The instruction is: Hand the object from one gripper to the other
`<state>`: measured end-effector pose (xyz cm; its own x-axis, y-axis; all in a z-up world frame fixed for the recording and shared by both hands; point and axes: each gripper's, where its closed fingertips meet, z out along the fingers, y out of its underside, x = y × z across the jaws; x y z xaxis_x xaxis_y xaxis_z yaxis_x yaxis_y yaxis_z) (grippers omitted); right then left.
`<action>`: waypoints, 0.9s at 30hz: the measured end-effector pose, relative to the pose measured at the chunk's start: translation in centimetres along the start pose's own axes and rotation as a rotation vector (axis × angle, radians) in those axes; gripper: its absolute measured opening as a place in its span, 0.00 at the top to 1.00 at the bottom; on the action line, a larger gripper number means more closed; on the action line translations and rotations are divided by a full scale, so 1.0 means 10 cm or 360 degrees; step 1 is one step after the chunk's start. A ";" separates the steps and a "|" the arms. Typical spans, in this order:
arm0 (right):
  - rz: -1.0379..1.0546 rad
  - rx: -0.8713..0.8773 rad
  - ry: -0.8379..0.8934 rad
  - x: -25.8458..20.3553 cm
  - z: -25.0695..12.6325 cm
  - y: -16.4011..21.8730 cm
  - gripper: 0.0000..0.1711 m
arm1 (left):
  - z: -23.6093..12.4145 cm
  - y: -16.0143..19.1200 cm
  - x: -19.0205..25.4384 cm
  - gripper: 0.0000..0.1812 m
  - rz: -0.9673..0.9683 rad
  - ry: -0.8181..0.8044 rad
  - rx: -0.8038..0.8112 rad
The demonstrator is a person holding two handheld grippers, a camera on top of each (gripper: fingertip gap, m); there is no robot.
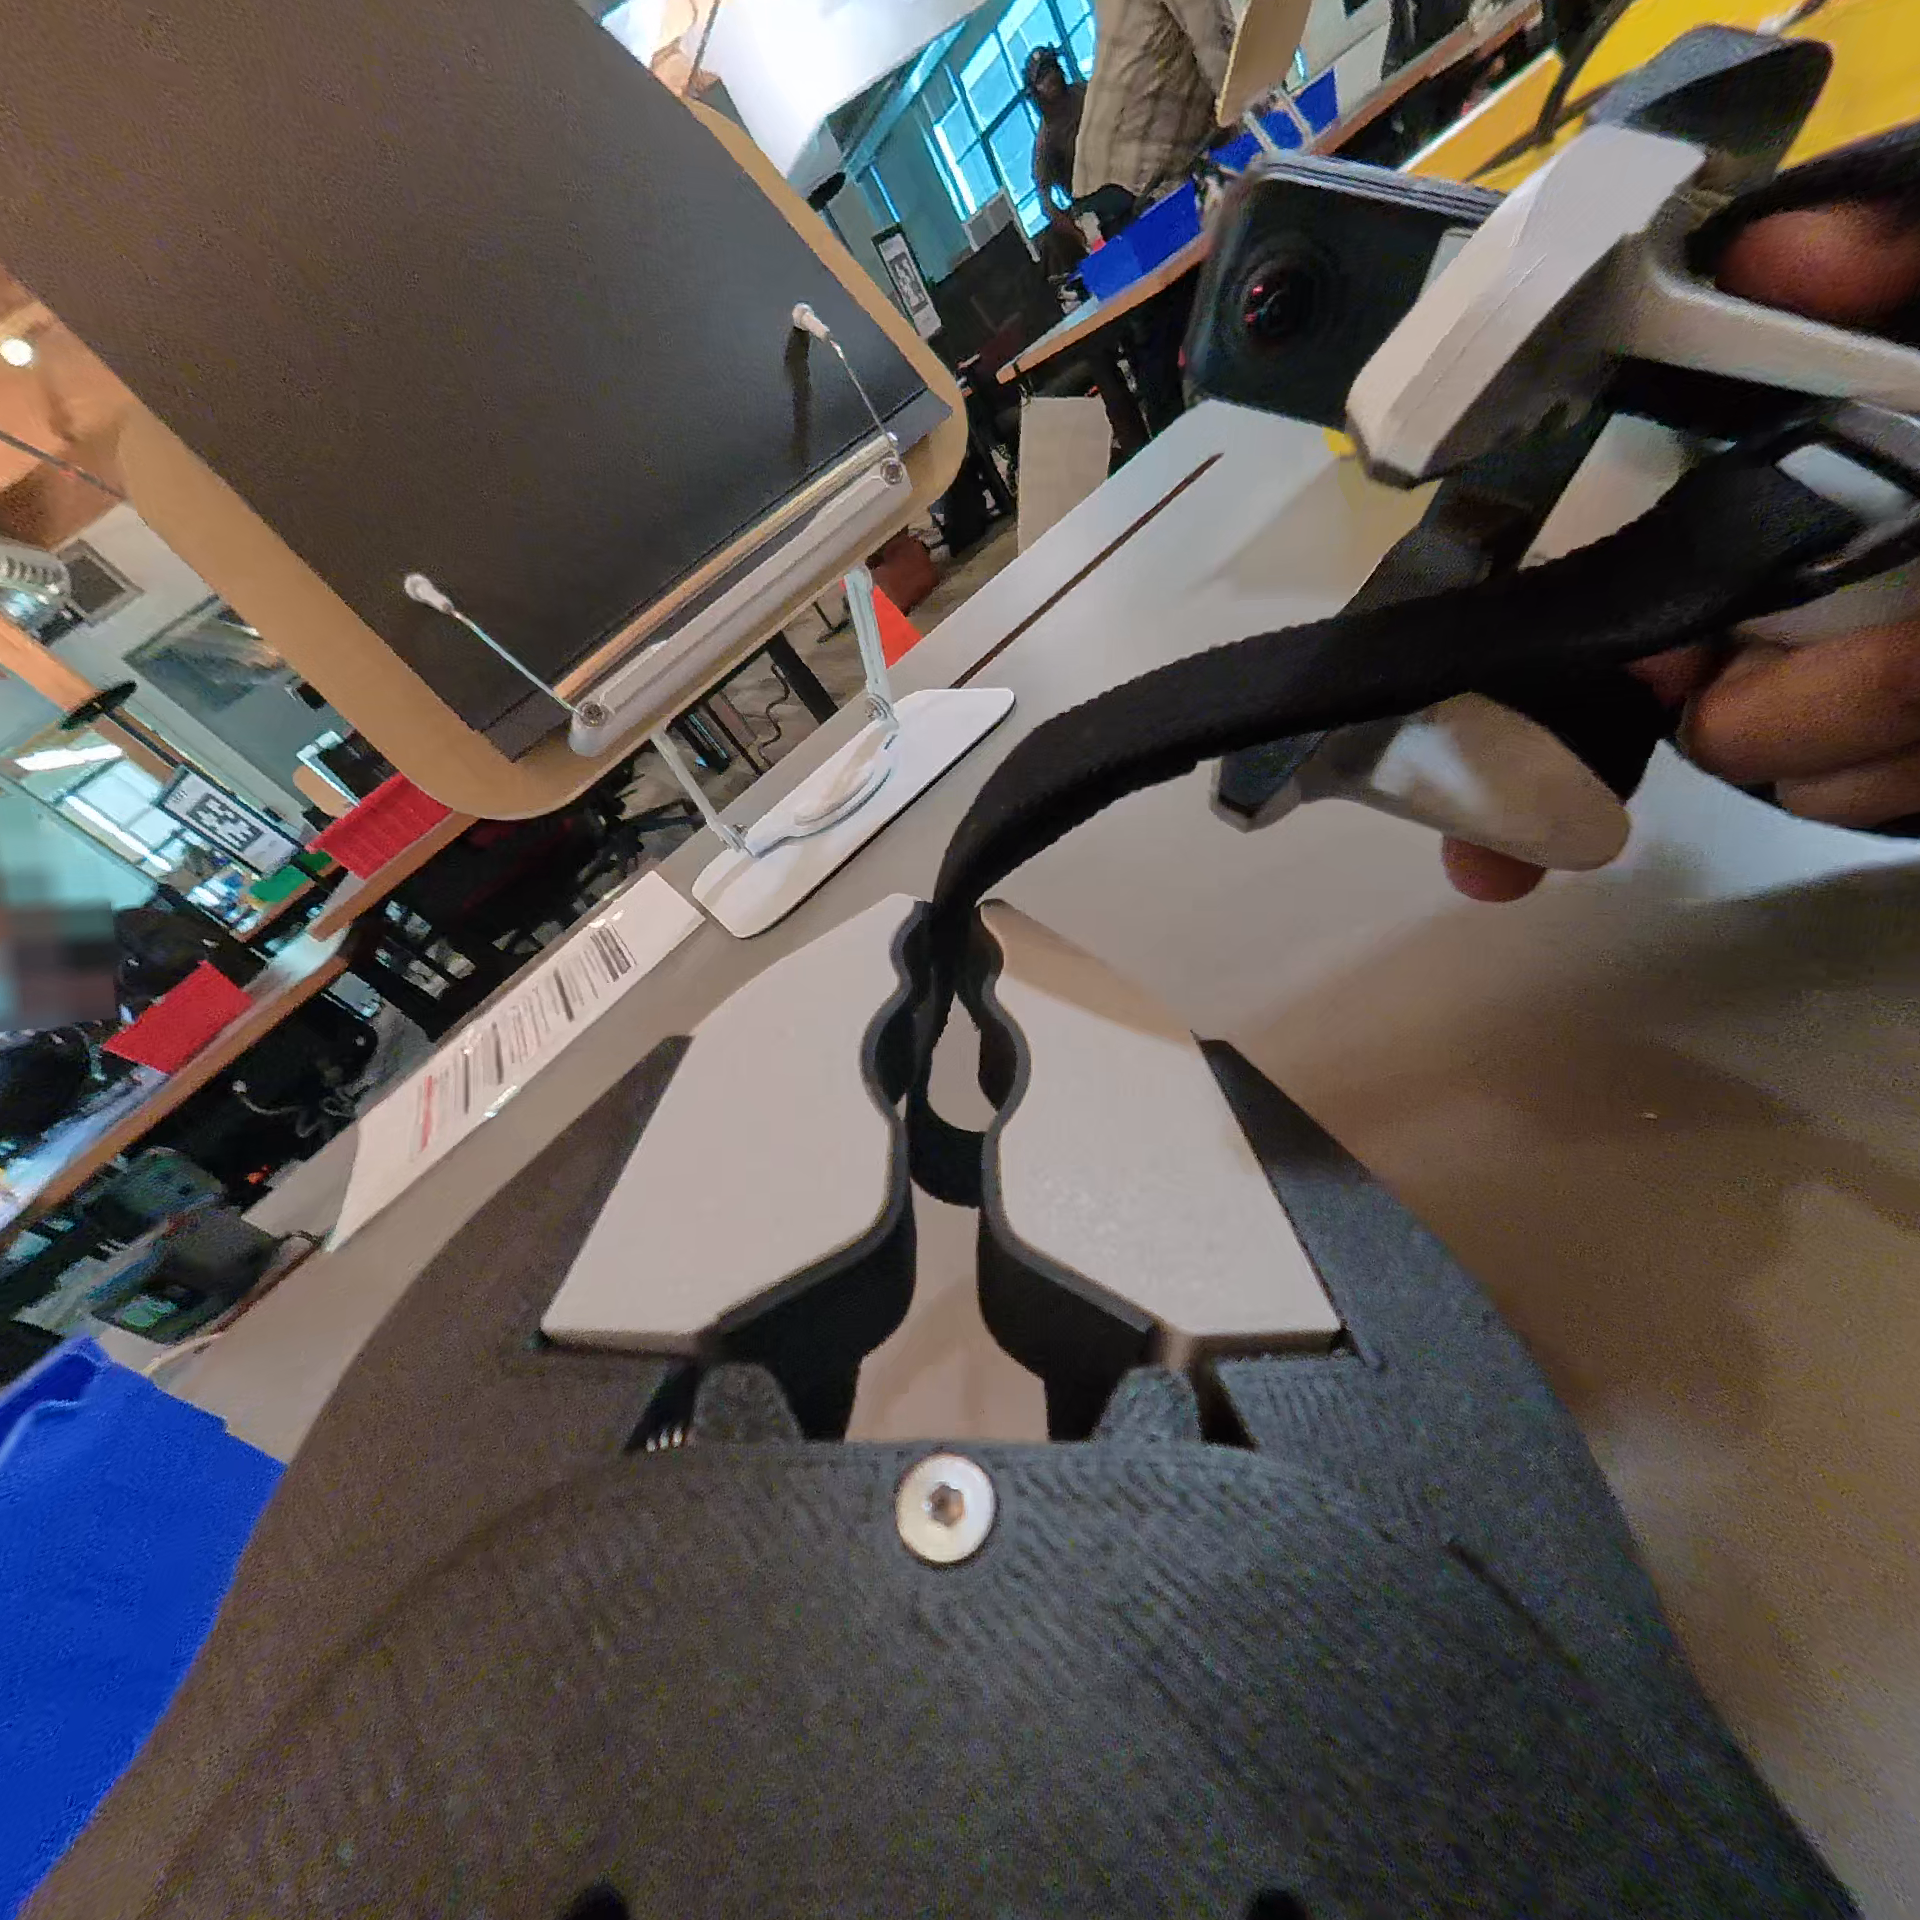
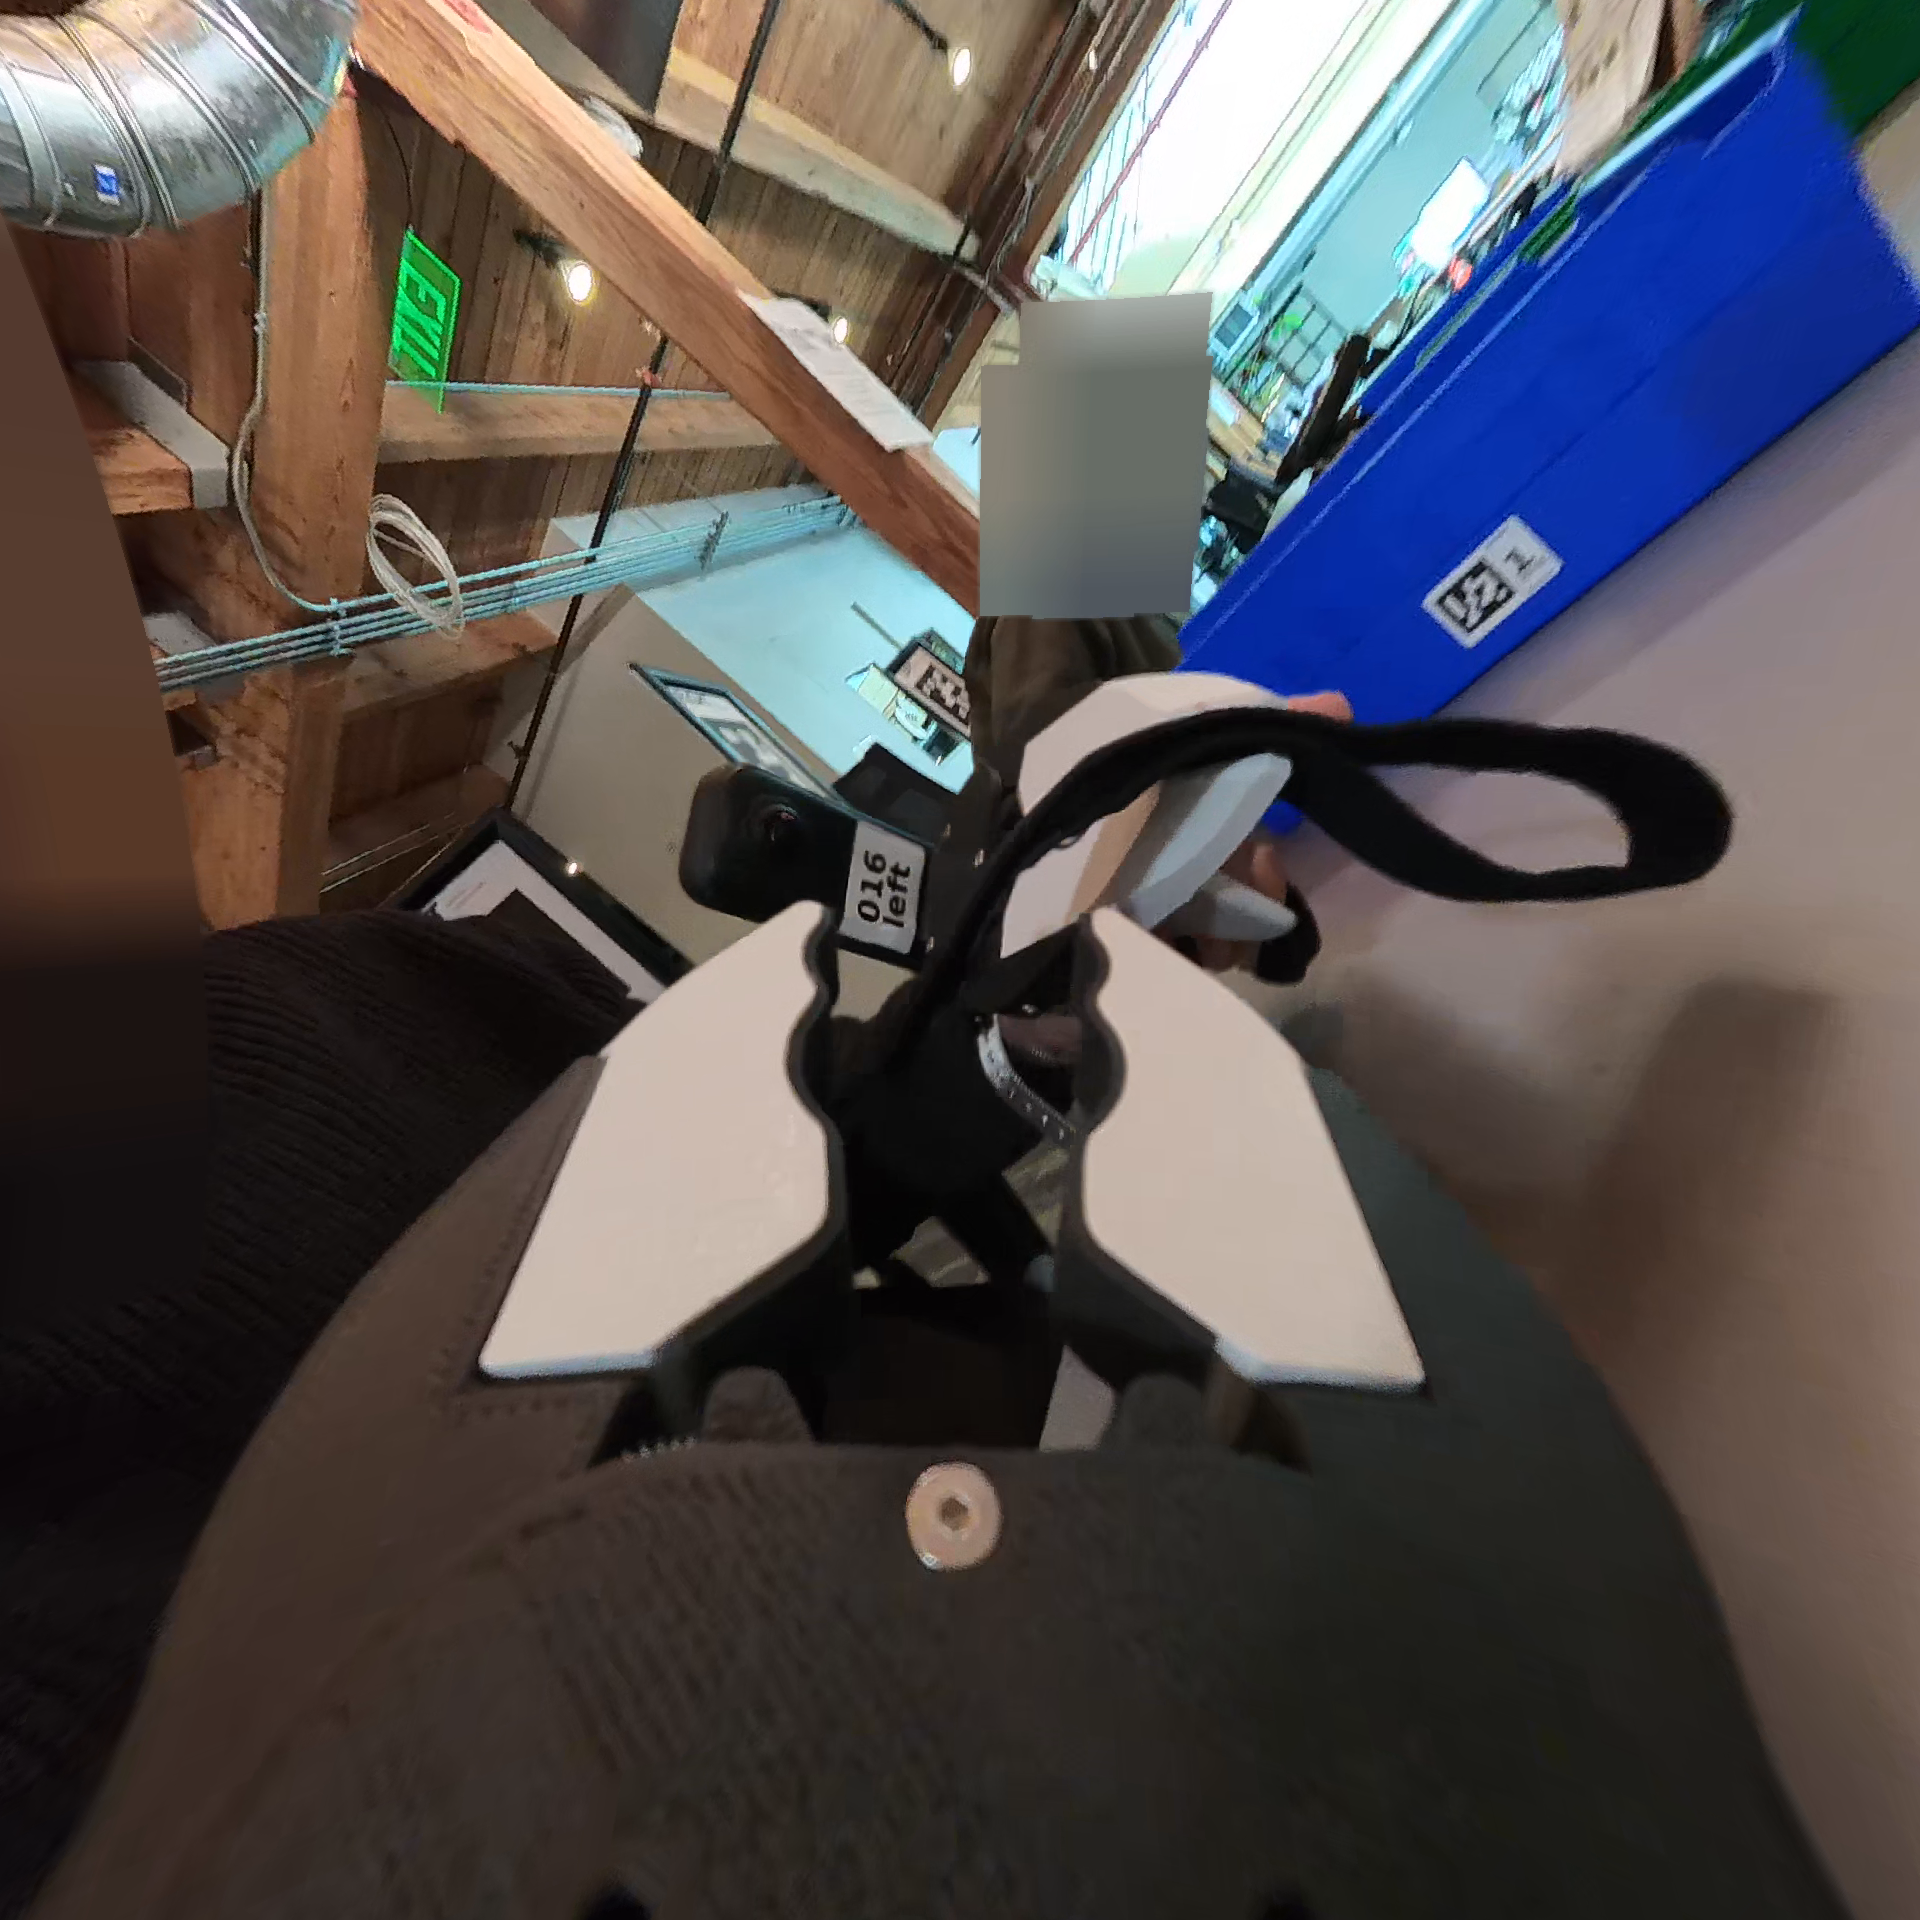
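one black strap (image 1: 1195, 696), two tongs (image 1: 948, 925), one blue bin (image 2: 1621, 416)

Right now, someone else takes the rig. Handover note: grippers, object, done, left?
Left gripper: shut on the black fabric strap, pinched near the fingertips.
Right gripper: open; the strap runs between its white fingers, not clamped.
Strap: off the grey table, spanning both grippers, with a free loop beyond in the right wrist view.
Done: grippers brought together.
Left: close right on the strap, open left, pull apart.
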<state>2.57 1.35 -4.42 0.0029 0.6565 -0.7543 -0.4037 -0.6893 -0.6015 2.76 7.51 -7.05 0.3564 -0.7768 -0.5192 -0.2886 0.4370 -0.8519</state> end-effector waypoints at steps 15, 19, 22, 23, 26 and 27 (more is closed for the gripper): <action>-0.0682 0.0082 0.0425 0.09 -0.13 -0.22 0.76 | -0.16 -0.20 -0.35 0.98 -0.1426 0.0352 0.0431; -0.0951 -0.0086 0.0533 0.14 -0.07 -0.10 0.79 | -0.19 -0.31 -0.26 0.97 -0.1496 0.0507 0.0496; -0.1062 -0.0174 0.0549 0.16 -0.04 -0.02 0.82 | -0.19 -0.37 -0.14 0.97 -0.1501 0.0631 0.0498; -0.1056 -0.0213 0.0537 0.17 -0.03 0.02 0.83 | -0.19 -0.39 -0.10 0.97 -0.1504 0.0664 0.0496; -0.0972 -0.0354 0.0476 0.21 0.03 0.20 0.86 | -0.18 -0.40 -0.01 0.97 -0.1505 0.0741 0.0463; -0.0958 -0.0395 0.0466 0.22 0.05 0.25 0.88 | -0.18 -0.40 0.02 0.97 -0.1503 0.0757 0.0450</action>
<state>1.15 1.24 -7.44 0.4195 0.8598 -0.2910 -0.0348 -0.3051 -0.9517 2.43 4.79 -3.68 -0.0703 -0.9226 0.3793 0.1567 -0.3857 -0.9092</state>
